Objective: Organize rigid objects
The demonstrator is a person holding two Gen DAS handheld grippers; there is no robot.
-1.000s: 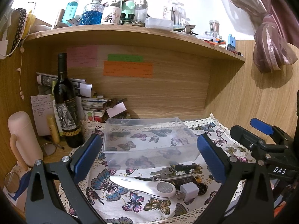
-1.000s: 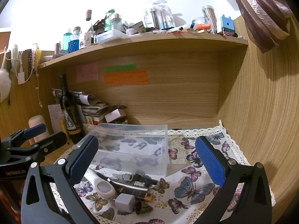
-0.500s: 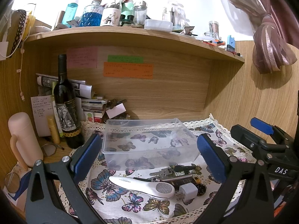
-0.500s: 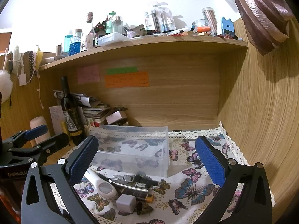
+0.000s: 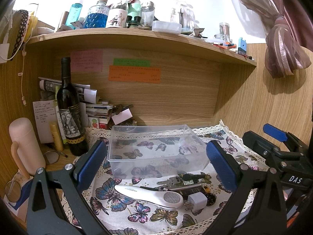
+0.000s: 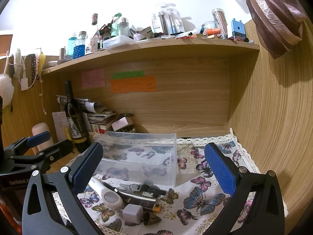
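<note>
A clear plastic bin [image 5: 156,146] [image 6: 140,156] stands empty on the butterfly cloth [image 5: 121,213]. In front of it lies a small pile: a white handheld device [image 5: 150,194] [image 6: 106,192], keys [image 5: 170,180] [image 6: 135,186], a dark lighter [image 5: 193,191] [image 6: 144,203] and a white plug adapter [image 5: 196,200] [image 6: 132,213]. My left gripper [image 5: 156,166] is open above the pile, empty. My right gripper [image 6: 152,168] is open, to the right of the pile, empty.
A wine bottle [image 5: 71,113] and a pink flask [image 5: 25,145] stand at the left beside stacked papers [image 5: 93,107]. A wooden shelf [image 5: 137,37] loaded with bottles hangs overhead. A wooden wall [image 6: 273,127] closes the right side.
Both grippers have drifted slightly back and up; the view has shifted a little. Nothing was taken hold of or moved.
</note>
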